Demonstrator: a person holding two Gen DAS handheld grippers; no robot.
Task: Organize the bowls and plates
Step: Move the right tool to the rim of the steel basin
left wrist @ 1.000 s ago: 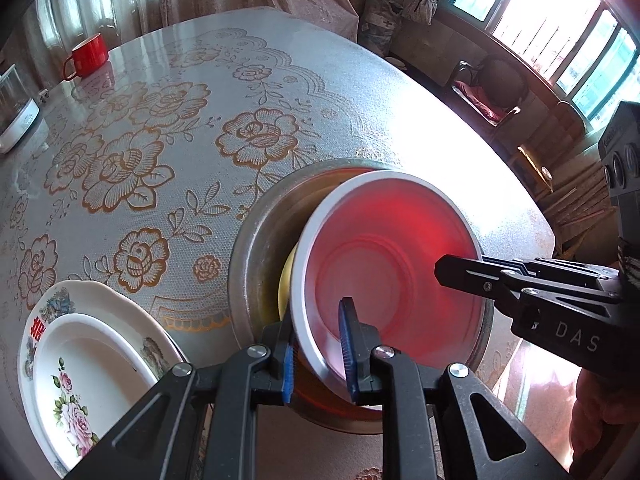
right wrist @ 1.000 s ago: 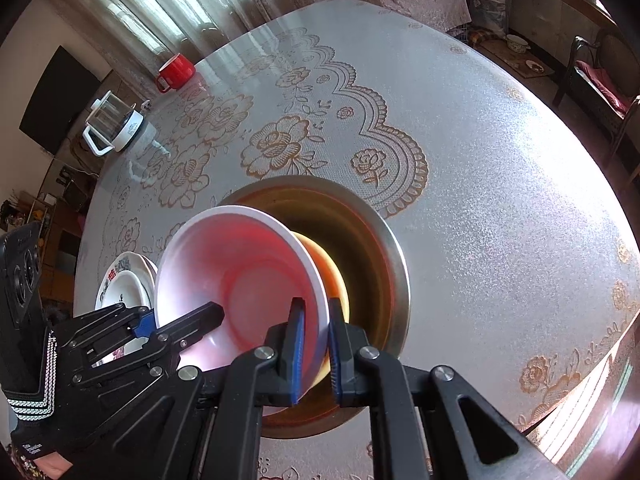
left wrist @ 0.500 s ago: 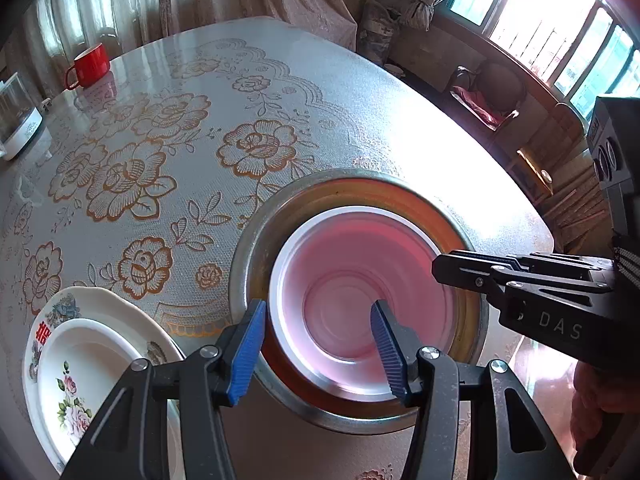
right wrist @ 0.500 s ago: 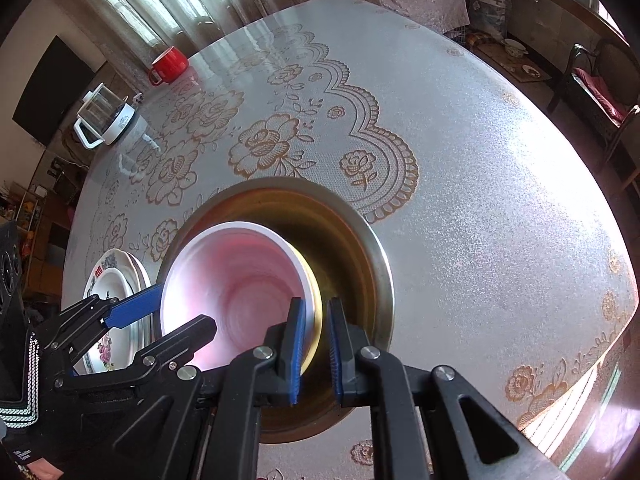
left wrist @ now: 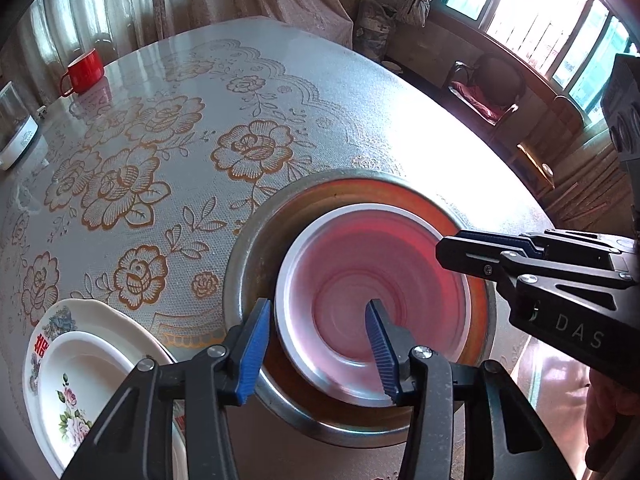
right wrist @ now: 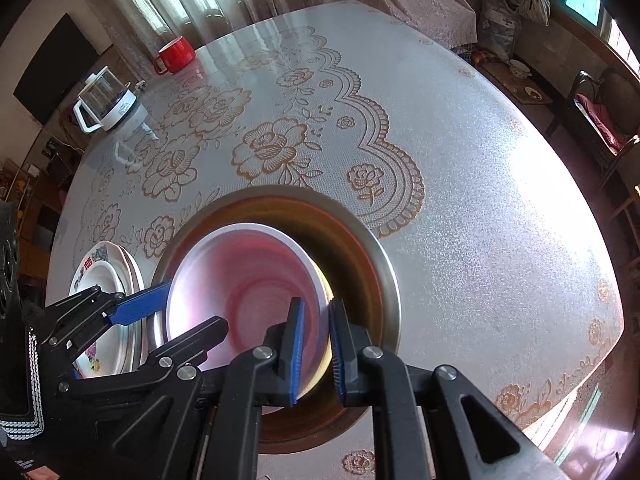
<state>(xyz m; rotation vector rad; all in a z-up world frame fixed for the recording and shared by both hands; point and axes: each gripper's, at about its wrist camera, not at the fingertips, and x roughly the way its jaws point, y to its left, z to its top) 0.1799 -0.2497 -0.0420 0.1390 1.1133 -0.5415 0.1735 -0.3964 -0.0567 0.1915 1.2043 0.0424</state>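
The pink bowl (left wrist: 372, 300) sits inside the steel basin (left wrist: 248, 280) at lower centre of both views, on the flowered table (left wrist: 280, 92). The left gripper (left wrist: 316, 350) straddles the bowl's near rim with its jaws apart and closing, neither pad pressing on it, while the right gripper (right wrist: 316, 346) is clamped on the bowl's rim at the lower middle of its own view. Stacked plates (left wrist: 80, 364) lie at lower left beside the basin; a red mug (left wrist: 84, 70) stands at upper left.
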